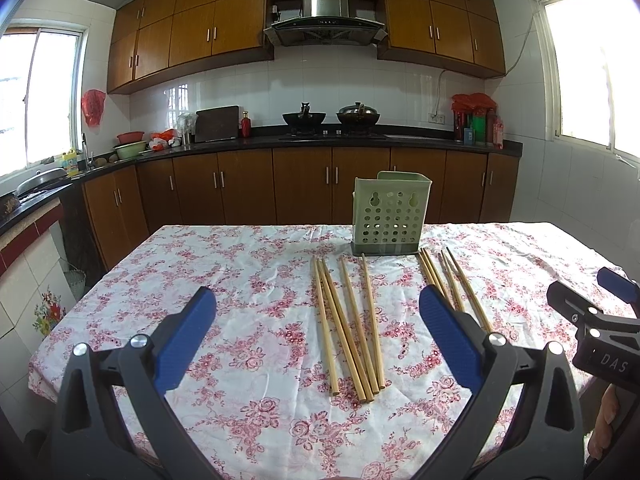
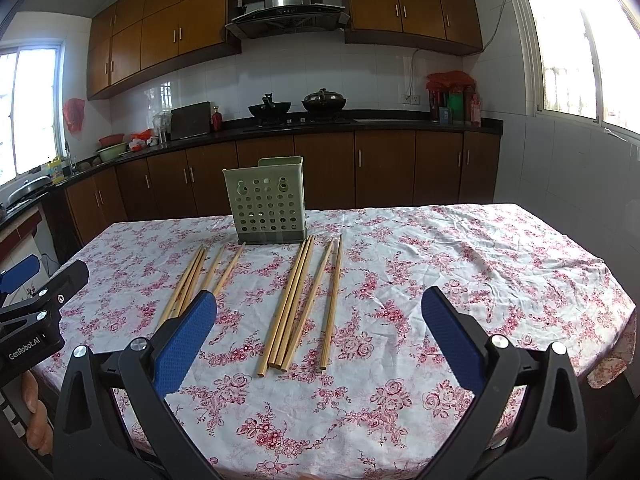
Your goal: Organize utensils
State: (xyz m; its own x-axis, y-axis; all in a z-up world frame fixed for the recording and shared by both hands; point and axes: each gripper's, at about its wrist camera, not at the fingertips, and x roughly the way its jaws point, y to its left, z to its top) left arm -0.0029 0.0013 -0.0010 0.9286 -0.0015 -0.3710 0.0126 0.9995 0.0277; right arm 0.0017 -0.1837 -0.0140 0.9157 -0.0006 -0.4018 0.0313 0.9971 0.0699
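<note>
A pale green perforated utensil holder stands upright at the far middle of the table. Two groups of wooden chopsticks lie flat in front of it. The left group lies between my left gripper's fingers in its view. The right group lies between my right gripper's fingers in its view. My left gripper is open and empty above the near table. My right gripper is open and empty too. Each gripper shows at the edge of the other's view, the right one and the left one.
The table carries a white cloth with pink flowers. Kitchen counters with woks on a stove and wooden cabinets run behind. The table's right edge drops off near the window wall.
</note>
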